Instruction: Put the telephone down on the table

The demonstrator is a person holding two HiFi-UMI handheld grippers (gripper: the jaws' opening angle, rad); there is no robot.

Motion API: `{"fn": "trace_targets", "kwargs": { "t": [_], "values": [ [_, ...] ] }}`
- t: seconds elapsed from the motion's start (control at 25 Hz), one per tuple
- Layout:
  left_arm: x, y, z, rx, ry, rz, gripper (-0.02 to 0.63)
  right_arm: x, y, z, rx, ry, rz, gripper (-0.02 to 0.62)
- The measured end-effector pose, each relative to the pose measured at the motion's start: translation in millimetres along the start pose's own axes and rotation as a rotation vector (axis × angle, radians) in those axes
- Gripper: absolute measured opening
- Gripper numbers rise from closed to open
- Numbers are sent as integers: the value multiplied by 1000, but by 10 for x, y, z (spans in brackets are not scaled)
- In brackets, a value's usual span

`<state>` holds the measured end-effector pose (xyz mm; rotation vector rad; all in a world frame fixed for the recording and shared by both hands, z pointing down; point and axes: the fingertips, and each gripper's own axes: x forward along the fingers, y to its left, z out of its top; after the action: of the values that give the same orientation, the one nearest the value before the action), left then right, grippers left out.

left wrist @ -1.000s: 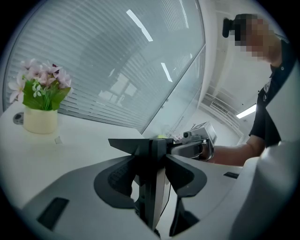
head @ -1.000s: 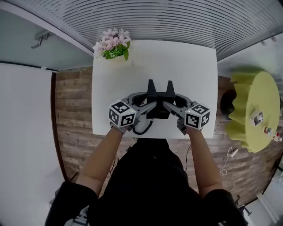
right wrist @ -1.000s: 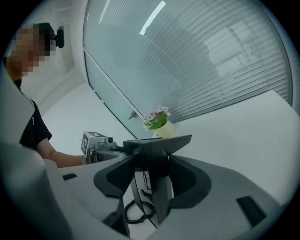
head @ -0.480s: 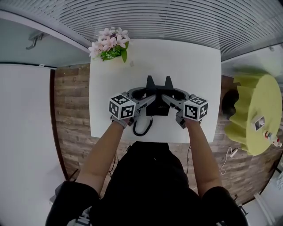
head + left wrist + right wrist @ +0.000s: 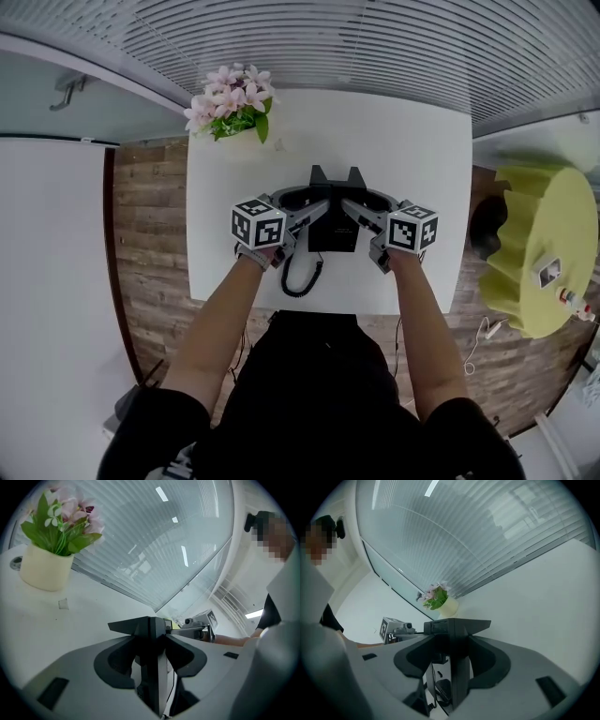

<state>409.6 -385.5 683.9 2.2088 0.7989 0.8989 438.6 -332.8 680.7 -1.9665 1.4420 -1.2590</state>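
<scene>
Brown plank floor (image 5: 150, 234), pale slatted blinds (image 5: 375, 47) at the far side, lime-draped round table (image 5: 548, 220) at right.

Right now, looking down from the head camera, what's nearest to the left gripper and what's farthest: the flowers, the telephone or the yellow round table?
From the left gripper:
1. telephone: gripped in its jaws, over the middle of the white table.
2. flowers: at the white table's far left corner.
3. yellow round table: off to the right, beyond the white table's edge.
</scene>
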Motion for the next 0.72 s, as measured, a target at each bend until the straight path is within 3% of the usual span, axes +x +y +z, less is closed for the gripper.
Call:
{"fn": "trace_targets", "kwargs": {
  "t": [0.36, 0.72],
  "values": [
    [117, 167, -1, -84, -7, -29, 206, 79, -181, 12, 72, -5, -4, 232],
    [116, 184, -4, -70, -37, -3, 210, 81, -175, 4, 68, -3, -6, 233]
  ]
}}
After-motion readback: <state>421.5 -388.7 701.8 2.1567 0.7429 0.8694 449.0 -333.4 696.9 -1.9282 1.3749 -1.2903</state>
